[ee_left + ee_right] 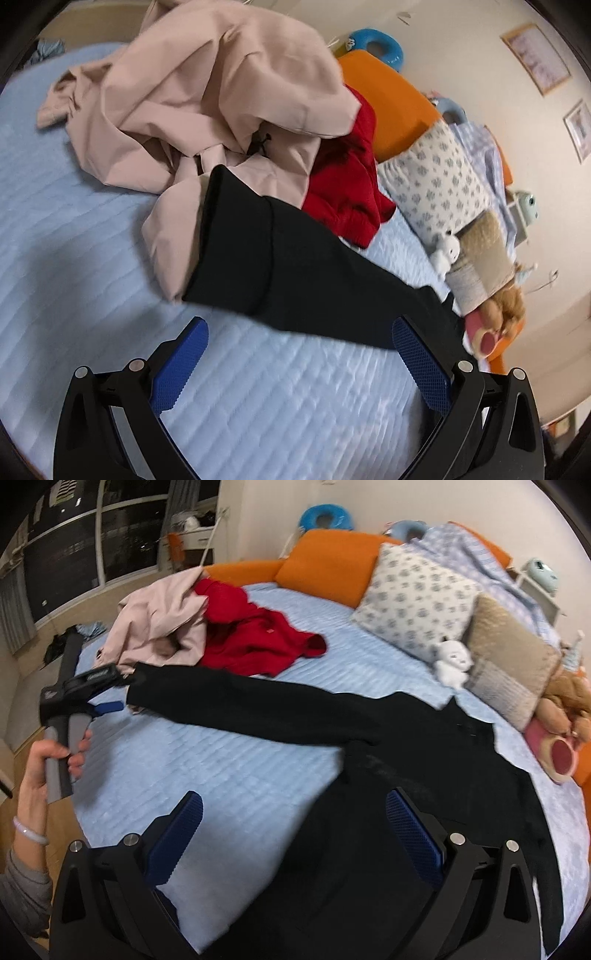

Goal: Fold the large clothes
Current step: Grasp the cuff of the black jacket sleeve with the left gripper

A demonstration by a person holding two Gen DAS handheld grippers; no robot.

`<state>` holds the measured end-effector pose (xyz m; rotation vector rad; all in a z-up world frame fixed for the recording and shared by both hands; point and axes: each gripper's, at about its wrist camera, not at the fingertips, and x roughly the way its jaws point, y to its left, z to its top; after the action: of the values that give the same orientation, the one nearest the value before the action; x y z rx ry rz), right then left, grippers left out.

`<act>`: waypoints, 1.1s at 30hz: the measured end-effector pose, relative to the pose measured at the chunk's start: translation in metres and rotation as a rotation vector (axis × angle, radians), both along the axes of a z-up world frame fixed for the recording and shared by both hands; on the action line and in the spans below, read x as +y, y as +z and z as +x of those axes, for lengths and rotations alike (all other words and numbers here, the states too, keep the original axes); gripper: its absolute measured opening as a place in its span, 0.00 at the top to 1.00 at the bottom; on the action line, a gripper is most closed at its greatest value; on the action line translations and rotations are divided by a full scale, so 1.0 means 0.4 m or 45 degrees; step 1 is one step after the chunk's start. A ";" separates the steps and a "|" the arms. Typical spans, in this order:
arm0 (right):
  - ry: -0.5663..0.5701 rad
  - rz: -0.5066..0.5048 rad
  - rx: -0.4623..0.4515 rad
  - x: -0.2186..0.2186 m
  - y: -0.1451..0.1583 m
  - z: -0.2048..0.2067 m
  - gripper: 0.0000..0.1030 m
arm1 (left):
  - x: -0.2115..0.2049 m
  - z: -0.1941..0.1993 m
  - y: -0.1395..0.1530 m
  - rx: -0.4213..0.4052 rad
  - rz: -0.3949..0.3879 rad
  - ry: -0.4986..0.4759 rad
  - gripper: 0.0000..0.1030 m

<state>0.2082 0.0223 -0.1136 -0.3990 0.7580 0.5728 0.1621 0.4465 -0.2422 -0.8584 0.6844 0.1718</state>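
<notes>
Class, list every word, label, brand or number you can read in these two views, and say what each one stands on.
None can be read.
Left gripper: pale marking on its side, too blurred.
Framed pictures on the wall: print too small.
Red garment: small tag, no legible text.
Blue ring: label too blurred.

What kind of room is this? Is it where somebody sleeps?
Most likely a bedroom. There is a bed with a light blue quilted cover, a flowered pillow by the orange headboard, and a small white stuffed toy beside it.
</notes>
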 end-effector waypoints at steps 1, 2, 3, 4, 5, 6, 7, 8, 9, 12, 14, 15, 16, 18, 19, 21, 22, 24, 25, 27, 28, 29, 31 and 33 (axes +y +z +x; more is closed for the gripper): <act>0.011 0.002 0.007 0.015 -0.010 0.006 0.05 | 0.008 0.013 -0.012 0.019 -0.003 -0.002 0.02; 0.024 0.006 0.017 0.032 -0.021 0.012 0.05 | 0.014 0.031 -0.026 0.031 -0.022 -0.021 0.02; 0.033 0.012 0.029 0.045 -0.029 0.017 0.05 | 0.023 0.042 -0.043 0.030 -0.053 -0.032 0.02; 0.037 0.019 0.043 0.051 -0.036 0.023 0.05 | 0.029 0.052 -0.052 0.028 -0.079 -0.034 0.02; 0.043 0.026 0.059 0.061 -0.045 0.031 0.05 | 0.035 0.058 -0.069 0.015 -0.134 -0.045 0.02; 0.048 0.029 0.073 0.068 -0.050 0.038 0.05 | 0.037 0.062 -0.083 0.008 -0.178 -0.052 0.02; 0.049 0.030 0.083 0.074 -0.056 0.044 0.05 | 0.037 0.066 -0.093 0.003 -0.209 -0.053 0.02; 0.051 0.033 0.089 0.077 -0.058 0.046 0.05 | 0.039 0.068 -0.105 -0.001 -0.233 -0.050 0.02; 0.057 0.031 0.098 0.084 -0.064 0.051 0.05 | 0.040 0.071 -0.118 -0.002 -0.255 -0.052 0.02; 0.065 0.031 0.112 0.092 -0.074 0.057 0.05 | 0.036 0.070 -0.139 -0.004 -0.257 -0.029 0.02; 0.068 0.027 0.122 0.093 -0.084 0.057 0.05 | 0.041 0.065 -0.146 -0.015 -0.225 0.010 0.03; 0.068 0.023 0.126 0.091 -0.090 0.059 0.05 | 0.044 0.064 -0.148 -0.014 -0.214 0.036 0.09; 0.066 0.019 0.132 0.090 -0.096 0.059 0.05 | 0.044 0.060 -0.147 -0.008 -0.211 0.047 0.26; 0.063 0.008 0.150 0.083 -0.111 0.062 0.05 | 0.043 0.060 -0.144 0.014 -0.211 0.051 0.38; 0.059 0.004 0.157 0.078 -0.118 0.064 0.05 | 0.038 0.058 -0.141 0.018 -0.210 0.058 0.38; 0.054 -0.004 0.172 0.071 -0.129 0.068 0.05 | 0.030 0.057 -0.132 0.057 -0.174 0.065 0.48; 0.049 -0.004 0.177 0.066 -0.133 0.069 0.05 | 0.028 0.057 -0.128 0.079 -0.158 0.068 0.56; 0.048 0.005 0.190 0.055 -0.137 0.073 0.05 | 0.023 0.050 -0.115 0.096 -0.123 0.087 0.70; 0.047 0.011 0.190 0.050 -0.137 0.072 0.05 | 0.023 0.049 -0.109 0.101 -0.104 0.100 0.79; 0.049 0.019 0.188 0.039 -0.136 0.072 0.05 | 0.033 0.044 -0.099 0.076 -0.101 0.114 0.82; 0.048 0.022 0.188 0.033 -0.136 0.072 0.05 | 0.038 0.046 -0.098 0.081 -0.105 0.120 0.82; 0.047 0.026 0.189 0.027 -0.136 0.071 0.05 | 0.043 0.052 -0.098 0.092 -0.113 0.126 0.83; 0.044 0.032 0.199 0.011 -0.139 0.071 0.05 | 0.045 0.055 -0.098 0.105 -0.113 0.136 0.83; 0.040 0.037 0.207 -0.004 -0.141 0.073 0.05 | 0.041 0.077 -0.096 0.170 -0.080 0.127 0.66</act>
<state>0.2375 0.0205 -0.1699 -0.3411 0.8994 0.6507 0.1927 0.4628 -0.2807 -0.9479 0.7749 0.3009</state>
